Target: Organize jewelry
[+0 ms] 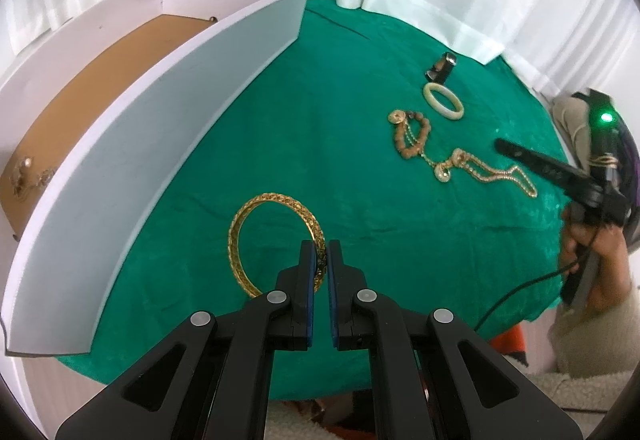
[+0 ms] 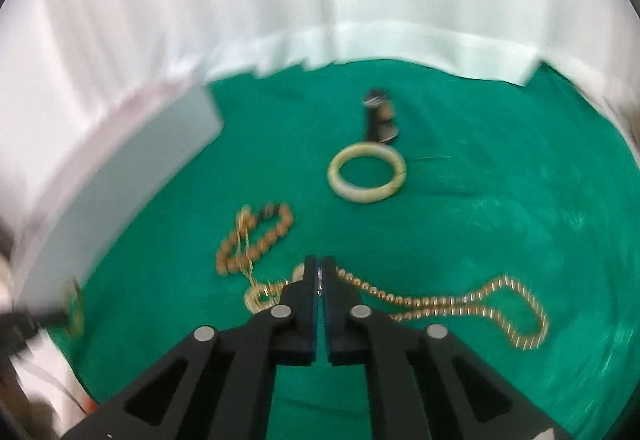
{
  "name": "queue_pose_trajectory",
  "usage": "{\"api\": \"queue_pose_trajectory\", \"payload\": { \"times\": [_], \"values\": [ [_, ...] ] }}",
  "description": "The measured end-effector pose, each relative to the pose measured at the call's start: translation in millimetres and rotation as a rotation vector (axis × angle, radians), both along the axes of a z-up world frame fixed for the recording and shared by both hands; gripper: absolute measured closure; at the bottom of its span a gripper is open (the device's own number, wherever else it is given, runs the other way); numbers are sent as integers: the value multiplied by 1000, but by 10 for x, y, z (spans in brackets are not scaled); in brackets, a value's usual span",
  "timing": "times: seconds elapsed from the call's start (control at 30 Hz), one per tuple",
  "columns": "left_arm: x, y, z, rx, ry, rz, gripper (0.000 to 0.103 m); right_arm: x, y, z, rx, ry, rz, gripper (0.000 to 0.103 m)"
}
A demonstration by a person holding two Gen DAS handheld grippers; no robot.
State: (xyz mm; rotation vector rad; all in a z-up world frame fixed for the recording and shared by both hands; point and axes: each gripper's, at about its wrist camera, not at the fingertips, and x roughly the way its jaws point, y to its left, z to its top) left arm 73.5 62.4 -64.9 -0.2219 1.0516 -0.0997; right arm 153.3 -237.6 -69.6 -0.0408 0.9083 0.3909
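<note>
A gold filigree bangle (image 1: 276,244) stands tilted on the green cloth (image 1: 340,159). My left gripper (image 1: 320,248) is shut on its right rim. A gold chain necklace (image 2: 500,304) with a pendant lies on the cloth, also seen in the left wrist view as the necklace (image 1: 492,171). My right gripper (image 2: 319,266) has its jaws closed over the chain near the pendant, with a small glint between the pads. That view is blurred. A white box (image 1: 160,143) with a brown floor stands at the left and holds some gold jewelry (image 1: 24,175).
A cream bangle (image 2: 367,173), a brown beaded bracelet (image 2: 256,240) tangled with a thin gold chain, and a small dark object (image 2: 380,115) lie further back. White curtains hang behind. A person's hand (image 1: 580,240) holds the right gripper (image 1: 502,145) at the cloth's right edge.
</note>
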Motion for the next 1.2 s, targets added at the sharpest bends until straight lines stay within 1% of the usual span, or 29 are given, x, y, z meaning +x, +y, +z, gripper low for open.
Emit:
{"api": "queue_pose_trajectory", "payload": {
  "times": [0.03,0.07,0.1,0.2,0.3,0.37,0.43,0.47,0.5,0.53,0.67,0.77,0.87,0.93,0.97,1.03,1.07,1.13,1.17,1.2],
  "values": [
    [-8,-7,5,2,0,-1,99,48,28,-48,-2,19,64,82],
    [-17,-11,14,5,1,-1,99,81,66,-102,-18,34,139,76],
    [-22,-12,22,8,1,0,99,108,90,-150,-69,26,181,73],
    [-38,2,45,16,1,9,99,259,143,-228,-159,1,317,73],
    [-29,0,56,19,5,19,99,401,185,-312,-197,32,441,73],
    [-19,-23,67,24,8,19,99,463,219,-375,-188,78,537,73],
    [-12,-34,74,28,11,16,98,505,250,-431,-186,117,601,74],
    [-4,-42,77,30,13,17,98,501,278,-443,-192,123,627,74],
    [4,-48,80,32,15,18,98,511,299,-451,-193,118,647,77],
    [13,-51,84,33,16,20,98,524,307,-444,-188,111,655,85],
    [18,-41,94,38,19,27,98,559,281,-381,-135,95,647,86],
    [42,-44,88,40,23,27,98,515,159,-223,-27,102,602,86],
    [70,-63,85,38,24,20,98,452,-53,-64,79,93,555,86],
    [83,-81,83,34,24,15,98,446,-189,-41,174,143,518,86],
    [72,-88,82,33,23,10,98,415,-221,-67,188,167,498,86],
    [64,-103,78,32,24,1,98,249,-180,-184,83,157,490,86],
    [60,-112,75,33,25,-2,98,142,-110,-287,-7,138,515,85],
    [55,-123,76,32,25,-5,98,-18,-6,-418,-109,101,553,84],
    [48,-126,79,30,24,-6,98,-81,25,-448,-146,81,563,80],
    [48,-136,79,30,23,-6,98,-131,64,-457,-170,52,579,72]
  ]
}}
